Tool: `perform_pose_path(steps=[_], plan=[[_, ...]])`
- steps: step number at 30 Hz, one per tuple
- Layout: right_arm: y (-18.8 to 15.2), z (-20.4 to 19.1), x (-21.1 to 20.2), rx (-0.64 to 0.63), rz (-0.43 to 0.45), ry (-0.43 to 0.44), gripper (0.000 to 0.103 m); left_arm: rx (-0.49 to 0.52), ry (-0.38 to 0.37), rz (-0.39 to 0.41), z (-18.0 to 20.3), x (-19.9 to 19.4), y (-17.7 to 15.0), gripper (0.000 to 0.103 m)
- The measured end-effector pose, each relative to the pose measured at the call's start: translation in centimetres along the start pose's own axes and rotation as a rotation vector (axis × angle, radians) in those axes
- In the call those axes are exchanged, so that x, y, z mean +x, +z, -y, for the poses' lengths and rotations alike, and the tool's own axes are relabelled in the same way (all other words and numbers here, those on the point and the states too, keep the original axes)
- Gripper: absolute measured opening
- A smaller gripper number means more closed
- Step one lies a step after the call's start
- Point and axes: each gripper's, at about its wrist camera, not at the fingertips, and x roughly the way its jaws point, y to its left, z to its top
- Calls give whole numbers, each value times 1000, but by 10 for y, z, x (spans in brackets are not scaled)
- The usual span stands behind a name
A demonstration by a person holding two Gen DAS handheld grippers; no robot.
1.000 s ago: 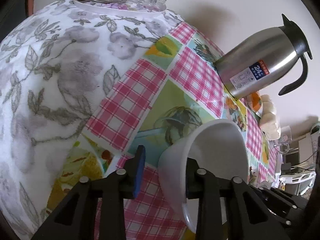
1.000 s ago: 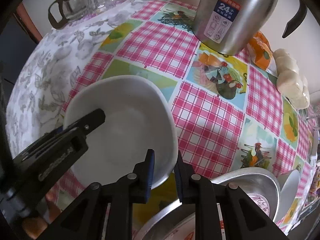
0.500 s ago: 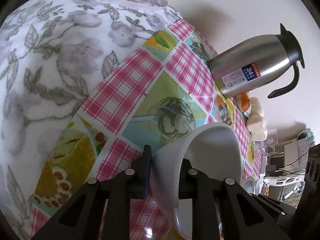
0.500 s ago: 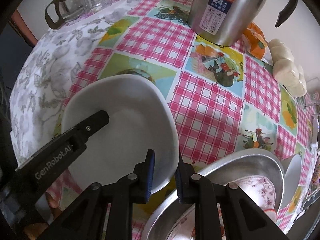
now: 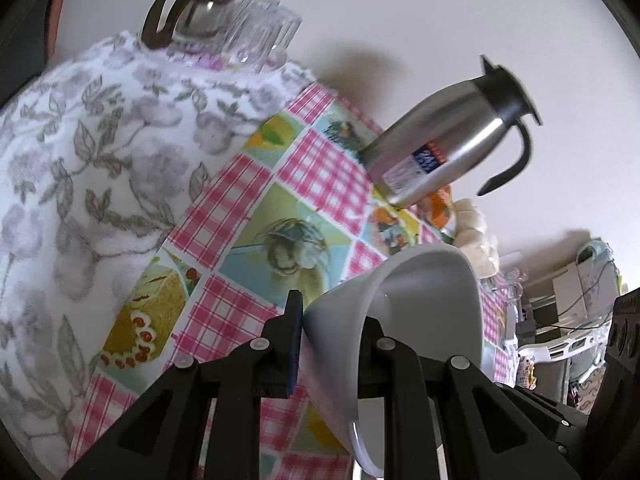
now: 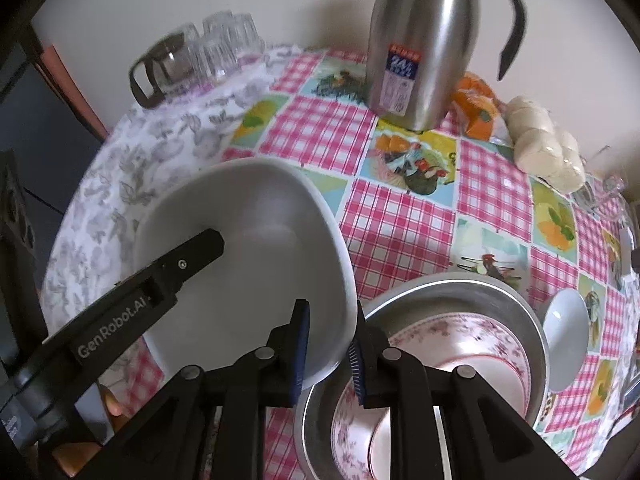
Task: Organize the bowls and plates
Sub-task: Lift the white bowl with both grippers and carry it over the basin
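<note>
A: What did the 2 grippers hold?

B: The left gripper (image 5: 332,344) and right gripper (image 6: 328,350) each pinched the rim of 1 deep white ceramic bowl (image 6: 248,248), lifted beside a steel basin (image 6: 520,304) of floral plates (image 6: 460,344).

A: How would it handle?

B: Probably stiff, glossy, slippery, breakable; opposite rim edges looked safest.

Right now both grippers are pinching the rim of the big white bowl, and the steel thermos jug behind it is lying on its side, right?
Not quite. The steel thermos jug stands upright on the checked tablecloth, as the right wrist view shows. The rest holds: the left gripper and the right gripper each pinch the rim of the big white bowl.
</note>
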Motion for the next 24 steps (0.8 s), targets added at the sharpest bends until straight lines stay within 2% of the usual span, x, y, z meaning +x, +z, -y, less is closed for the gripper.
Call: perform_pose_path(steps=[8, 14, 24], plan=[[-26, 7, -49, 40, 127, 55, 20, 76, -1, 74, 28, -43, -12, 19], [-52, 11, -75, 79, 223, 58, 20, 139, 19, 125, 49, -70, -29, 19], [-88, 39, -95, 164, 310, 125, 20, 222, 29, 135, 79, -80, -56, 19]])
